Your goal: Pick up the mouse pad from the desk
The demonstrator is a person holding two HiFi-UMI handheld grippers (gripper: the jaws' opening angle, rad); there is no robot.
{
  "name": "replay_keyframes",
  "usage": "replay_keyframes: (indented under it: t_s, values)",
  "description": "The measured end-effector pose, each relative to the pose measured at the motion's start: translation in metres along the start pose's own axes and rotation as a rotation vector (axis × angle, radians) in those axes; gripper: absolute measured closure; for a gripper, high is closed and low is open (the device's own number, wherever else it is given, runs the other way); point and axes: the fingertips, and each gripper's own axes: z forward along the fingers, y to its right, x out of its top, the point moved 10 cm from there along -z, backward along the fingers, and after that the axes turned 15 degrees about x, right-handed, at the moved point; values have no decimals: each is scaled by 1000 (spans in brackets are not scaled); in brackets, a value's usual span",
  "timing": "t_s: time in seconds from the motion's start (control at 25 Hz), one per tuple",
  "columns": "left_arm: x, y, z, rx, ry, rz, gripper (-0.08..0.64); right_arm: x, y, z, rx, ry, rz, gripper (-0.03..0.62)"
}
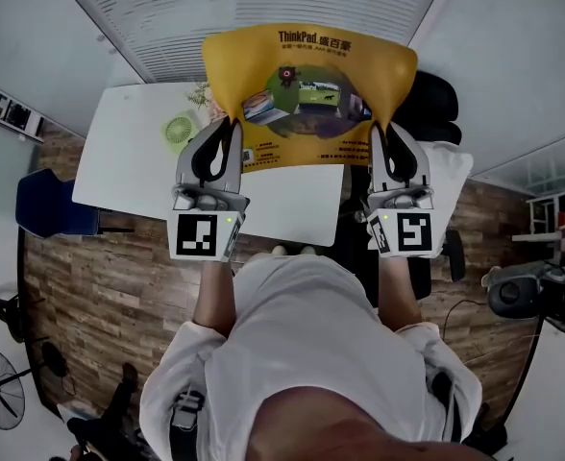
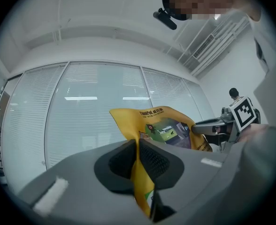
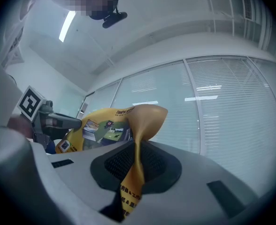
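Yellow mouse pad [image 1: 307, 75] | left tool [image 1: 231, 126] clamped on it | right tool [image 1: 379, 131] clamped too

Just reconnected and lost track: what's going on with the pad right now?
A person holds the yellow mouse pad up in the air with both grippers. The left gripper has its jaws shut on the pad's left edge, and the right gripper has its jaws shut on the right edge, so the pad curves between them. It is off the white desk, where what looks like a small green fan sits.
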Motion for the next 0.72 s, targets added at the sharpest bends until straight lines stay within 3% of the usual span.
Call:
replay_keyframes:
  t_s: [0.72]
  values:
    - [6, -4, -8, -8, 67, -27, 534, 11, -8, -3, -9, 47, -61, 549]
